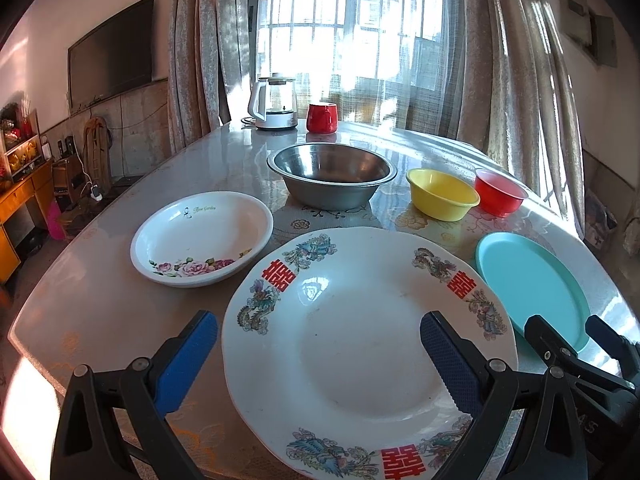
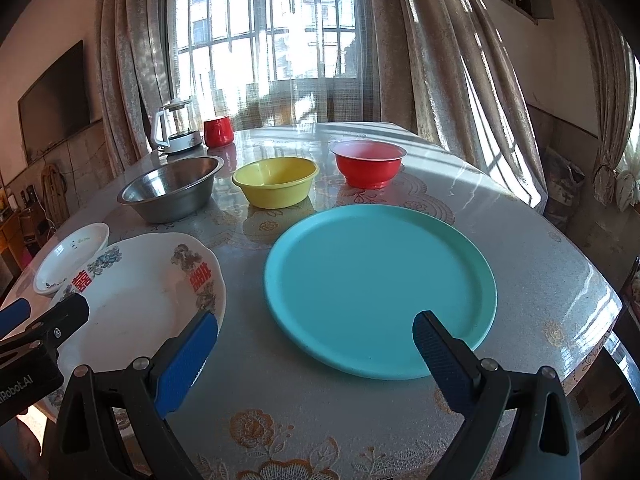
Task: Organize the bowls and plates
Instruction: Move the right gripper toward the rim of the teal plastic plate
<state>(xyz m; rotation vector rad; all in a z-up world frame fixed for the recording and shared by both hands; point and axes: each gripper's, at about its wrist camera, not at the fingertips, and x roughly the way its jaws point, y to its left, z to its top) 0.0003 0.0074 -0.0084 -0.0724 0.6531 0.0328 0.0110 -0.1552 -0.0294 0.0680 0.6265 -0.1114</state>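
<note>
Both grippers poised, nothing stacked yet

Left gripper (image 1: 319,334) fingers apart over the patterned plate (image 1: 360,344); right gripper (image 2: 315,334) fingers apart near the teal plate (image 2: 380,288). Glossy rims could slip from a shallow pinch.

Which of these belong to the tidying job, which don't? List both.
Job: large patterned plate, rose dish, teal plate, steel bowl, yellow bowl, red bowl.
Lying about: kettle, red cup.
</note>
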